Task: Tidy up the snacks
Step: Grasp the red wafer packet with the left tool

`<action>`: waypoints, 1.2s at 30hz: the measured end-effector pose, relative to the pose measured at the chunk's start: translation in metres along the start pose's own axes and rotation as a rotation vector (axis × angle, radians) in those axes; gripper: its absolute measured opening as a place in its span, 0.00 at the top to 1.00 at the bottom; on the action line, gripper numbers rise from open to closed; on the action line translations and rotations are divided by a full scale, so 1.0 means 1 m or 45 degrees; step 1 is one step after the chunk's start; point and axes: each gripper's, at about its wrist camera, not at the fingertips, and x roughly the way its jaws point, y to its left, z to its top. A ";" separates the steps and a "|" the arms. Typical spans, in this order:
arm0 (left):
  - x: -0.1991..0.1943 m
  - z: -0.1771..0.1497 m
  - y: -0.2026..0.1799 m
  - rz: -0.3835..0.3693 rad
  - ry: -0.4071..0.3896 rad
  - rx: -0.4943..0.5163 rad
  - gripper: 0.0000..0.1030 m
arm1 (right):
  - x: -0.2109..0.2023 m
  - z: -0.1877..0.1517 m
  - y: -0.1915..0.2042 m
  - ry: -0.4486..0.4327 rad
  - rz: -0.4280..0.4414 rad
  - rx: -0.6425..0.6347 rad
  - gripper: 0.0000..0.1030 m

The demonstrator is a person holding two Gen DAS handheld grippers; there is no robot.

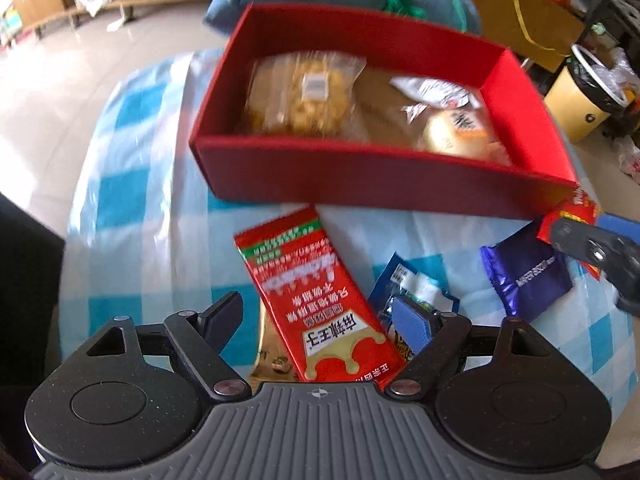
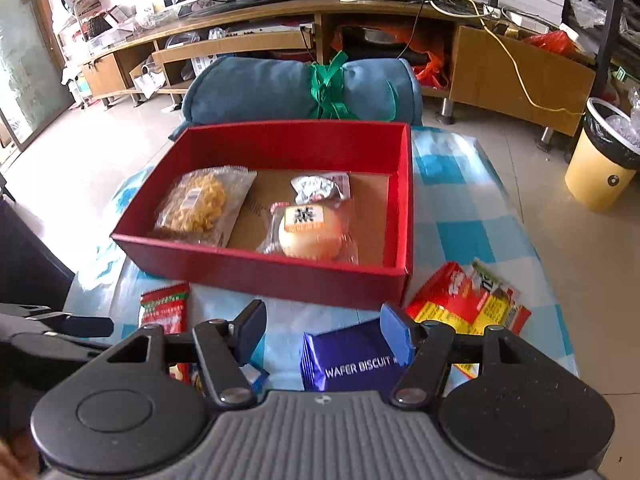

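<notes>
A red box (image 1: 360,184) (image 2: 260,272) stands on the blue-checked cloth and holds a clear bag of yellow snacks (image 2: 200,204), a round bun pack (image 2: 308,236) and a small white packet (image 2: 320,188). My left gripper (image 1: 320,320) is open, its fingers on either side of a red sachet (image 1: 316,300) lying in front of the box, pads apart from it. A blue packet (image 1: 404,280) lies under its right finger. My right gripper (image 2: 324,334) is open above a purple wafer biscuit pack (image 2: 352,364) (image 1: 524,272), beside a red-and-yellow pack (image 2: 468,304).
A rolled blue blanket (image 2: 280,88) tied with green ribbon lies right behind the box. A gold packet (image 1: 272,356) peeks from under the red sachet. Beyond the cloth's edges are tiled floor, a yellow bin (image 2: 600,168) at the right and a low wooden TV cabinet (image 2: 500,64).
</notes>
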 end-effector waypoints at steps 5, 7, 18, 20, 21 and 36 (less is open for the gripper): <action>0.018 0.002 -0.001 -0.010 0.062 -0.074 0.18 | 0.004 -0.006 -0.007 0.030 0.007 0.008 0.42; 0.022 0.003 -0.005 0.014 0.056 -0.074 0.17 | 0.006 -0.008 -0.009 0.044 0.007 0.009 0.42; 0.014 -0.010 0.001 0.016 0.056 -0.008 0.38 | 0.014 -0.017 -0.025 0.114 -0.032 0.049 0.42; 0.012 -0.014 0.003 0.007 0.064 0.007 0.38 | 0.014 -0.020 -0.030 0.127 -0.048 0.063 0.42; 0.010 -0.016 0.004 0.006 0.065 0.017 0.38 | 0.015 -0.021 -0.034 0.135 -0.056 0.079 0.42; 0.004 -0.024 0.007 -0.041 0.066 0.060 0.38 | 0.049 -0.020 -0.048 0.266 0.040 0.339 0.36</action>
